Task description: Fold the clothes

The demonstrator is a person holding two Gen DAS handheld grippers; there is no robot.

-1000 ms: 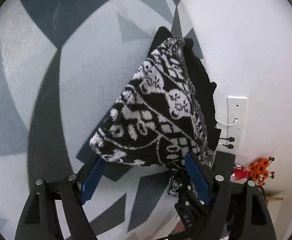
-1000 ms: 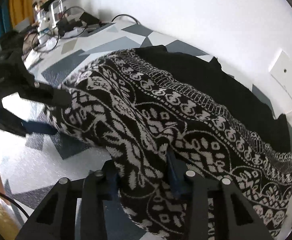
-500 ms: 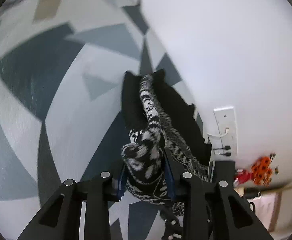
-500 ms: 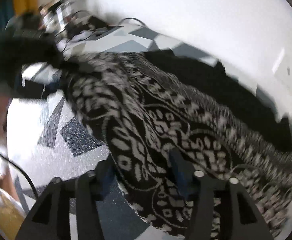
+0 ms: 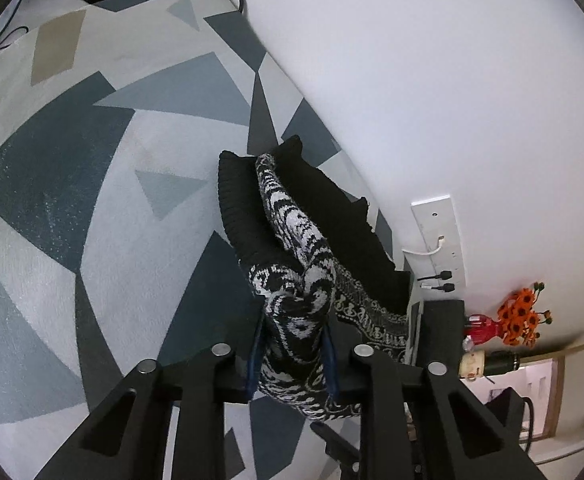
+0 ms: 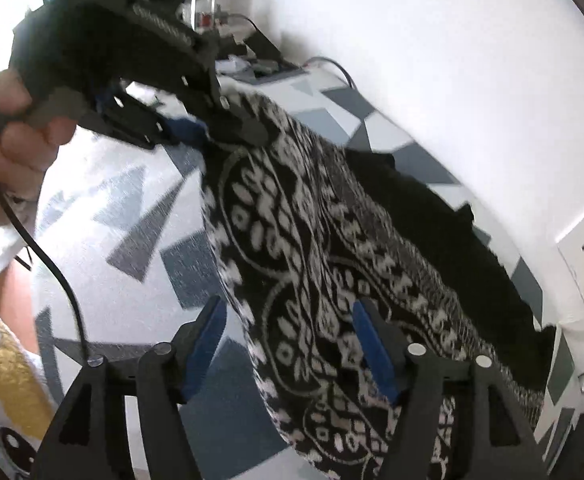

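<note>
The black-and-white knit sweater (image 6: 331, 264) lies half-lifted off the patterned rug (image 5: 92, 184) by the wall, far from folded (barely begun, I'd say). The left gripper (image 5: 292, 356) pinches one bunched edge; the right gripper (image 6: 288, 344) is spread wide, holding nothing.

The right gripper (image 6: 288, 340) has its jaws spread wide around the black-and-white patterned sweater (image 6: 311, 272). The left gripper (image 6: 196, 128), held by a hand (image 6: 16, 136), pinches the sweater's raised edge above the geometric rug (image 6: 132, 216).
</note>
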